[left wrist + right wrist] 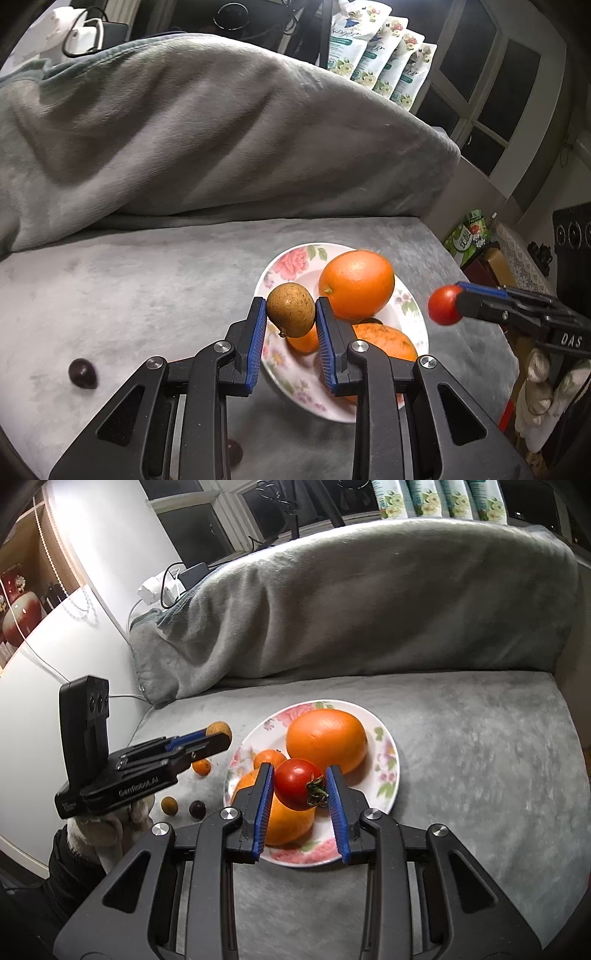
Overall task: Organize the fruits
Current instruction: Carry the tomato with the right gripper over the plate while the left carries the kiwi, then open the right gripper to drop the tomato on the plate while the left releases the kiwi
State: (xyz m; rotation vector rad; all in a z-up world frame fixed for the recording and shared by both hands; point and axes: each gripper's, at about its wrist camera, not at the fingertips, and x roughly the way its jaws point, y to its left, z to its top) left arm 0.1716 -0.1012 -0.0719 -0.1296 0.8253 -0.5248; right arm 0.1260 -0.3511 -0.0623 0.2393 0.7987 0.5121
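My left gripper (290, 314) is clamped on a small brown fruit (291, 309), pinched between the blue pads near their tips, so most of it sits above and beyond the fingers. Past it lies the flowered plate (291, 258) on the grey cushion (147, 280), and the fruit hangs just over the plate's near-left rim. On the plate a big orange (356, 284) sits at the far side, with two smaller orange fruits partly hidden behind my fingers.

My right gripper (300, 786) is clenched on a red tomato (297, 782), its green stalk turned toward the right pad. The tomato hangs over the plate, in front of the big orange and above another orange fruit (288, 823).

On the cushion left of the plate lie loose pieces: a small orange fruit (202, 766), a small brown one (169, 806) and a dark round one (197, 808), all well apart from both grippers.
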